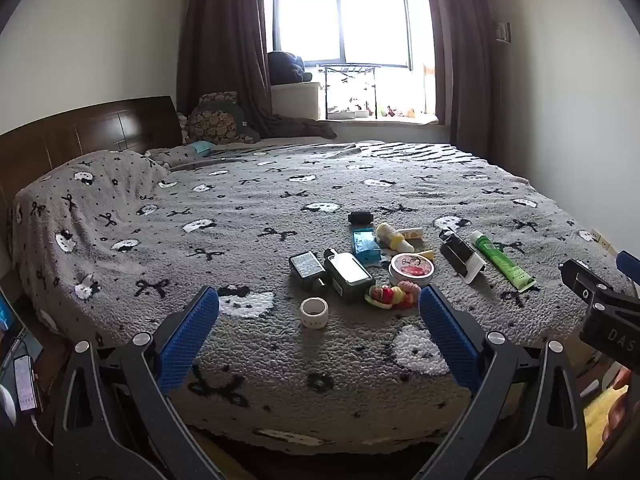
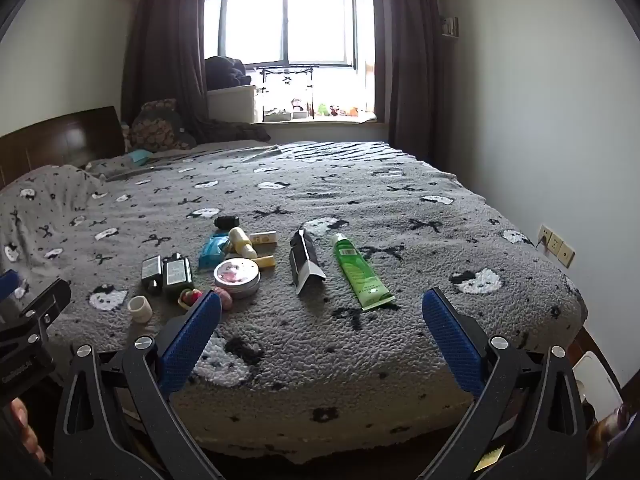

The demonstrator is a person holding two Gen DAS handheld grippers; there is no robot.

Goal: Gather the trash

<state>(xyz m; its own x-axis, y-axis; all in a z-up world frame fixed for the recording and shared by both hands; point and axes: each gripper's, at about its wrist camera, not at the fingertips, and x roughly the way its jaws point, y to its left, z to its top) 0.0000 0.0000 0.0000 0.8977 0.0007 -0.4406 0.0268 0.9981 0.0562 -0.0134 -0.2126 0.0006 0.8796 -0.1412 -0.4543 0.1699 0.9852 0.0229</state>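
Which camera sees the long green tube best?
The right wrist view: the green tube lies whole, near the middle, between the open fingers. In the left wrist view the tube is also whole but off to the right, nearer the bent edge.

Everything clustered on the bed, near its foot edge. Roll of tape nearest, two bottles side by side just behind, round tin to their right. Further right, two tubes lying parallel. Headboard far left.
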